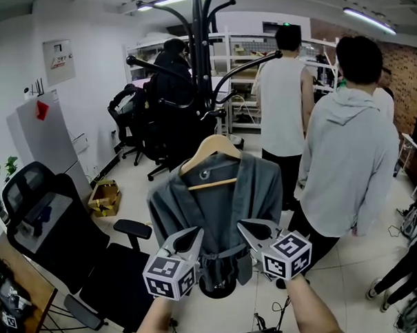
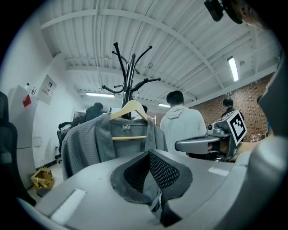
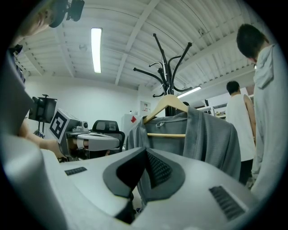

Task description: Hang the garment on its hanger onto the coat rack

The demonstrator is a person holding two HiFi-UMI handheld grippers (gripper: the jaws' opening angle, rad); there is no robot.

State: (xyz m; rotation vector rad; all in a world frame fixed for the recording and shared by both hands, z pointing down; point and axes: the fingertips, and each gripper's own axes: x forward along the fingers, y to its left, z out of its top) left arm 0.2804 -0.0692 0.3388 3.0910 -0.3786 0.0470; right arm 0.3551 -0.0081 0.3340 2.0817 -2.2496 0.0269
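A grey garment (image 1: 261, 187) hangs on a wooden hanger (image 1: 211, 150) at the black coat rack (image 1: 203, 73). The hanger's hook is lost against the pole. Both grippers are low on the garment's front, near its belt. My left gripper (image 1: 196, 233) and right gripper (image 1: 244, 227) are each shut, with a strip of grey cloth between the pads. In the left gripper view the garment (image 2: 90, 139), hanger (image 2: 130, 108) and rack (image 2: 128, 67) rise beyond the left gripper (image 2: 149, 174). In the right gripper view the garment (image 3: 211, 134) and hanger (image 3: 168, 102) hang past the right gripper (image 3: 146, 174).
A person in a grey hoodie (image 1: 349, 156) stands close on the right, and another in a white top (image 1: 281, 90) behind. A black office chair (image 1: 59, 231) stands at the left, a cardboard box (image 1: 105, 196) on the floor, a seated person (image 1: 170, 67) and shelves (image 1: 248, 57) at the back.
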